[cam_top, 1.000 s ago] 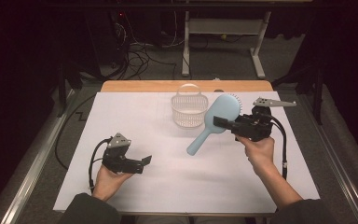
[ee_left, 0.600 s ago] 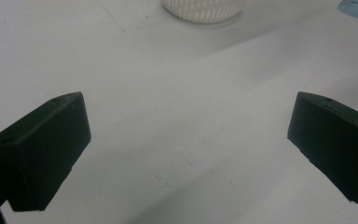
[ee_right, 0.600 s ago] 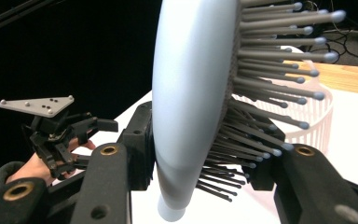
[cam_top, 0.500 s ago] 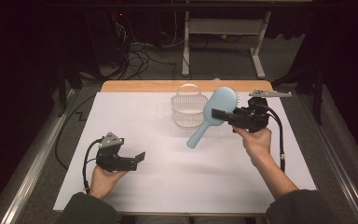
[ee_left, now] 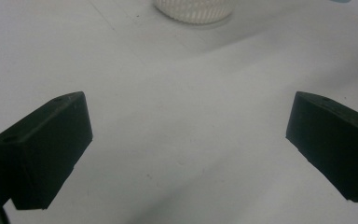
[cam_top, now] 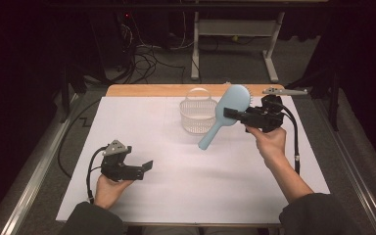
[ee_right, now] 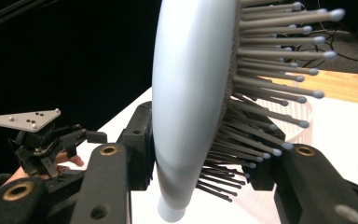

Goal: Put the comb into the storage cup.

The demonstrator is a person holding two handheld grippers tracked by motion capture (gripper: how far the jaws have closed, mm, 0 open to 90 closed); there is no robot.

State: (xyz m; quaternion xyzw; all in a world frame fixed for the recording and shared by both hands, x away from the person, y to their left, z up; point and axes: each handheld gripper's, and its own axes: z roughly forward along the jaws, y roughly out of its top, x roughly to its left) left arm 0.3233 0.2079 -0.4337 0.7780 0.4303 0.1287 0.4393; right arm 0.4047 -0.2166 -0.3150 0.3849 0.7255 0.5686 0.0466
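Brush [cam_top: 225,115] clamped in my right claw [cam_top: 231,114], handle slanting down-left, head up beside basket [cam_top: 197,117]. Left claw [cam_top: 147,166] gapes, empty. Basket partly hidden.

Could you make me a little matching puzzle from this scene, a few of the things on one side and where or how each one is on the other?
Things:
1. light blue plastic hairbrush
2. white plastic slatted basket
3. left gripper
4. right gripper

States:
A. open, holding nothing, above the white table cover near the table's front
B. standing on the table, toward the far edge
C. held off the table, handle slanting down
D. shut on the brush's head, near the neck

Pairs: 1-C, 2-B, 3-A, 4-D
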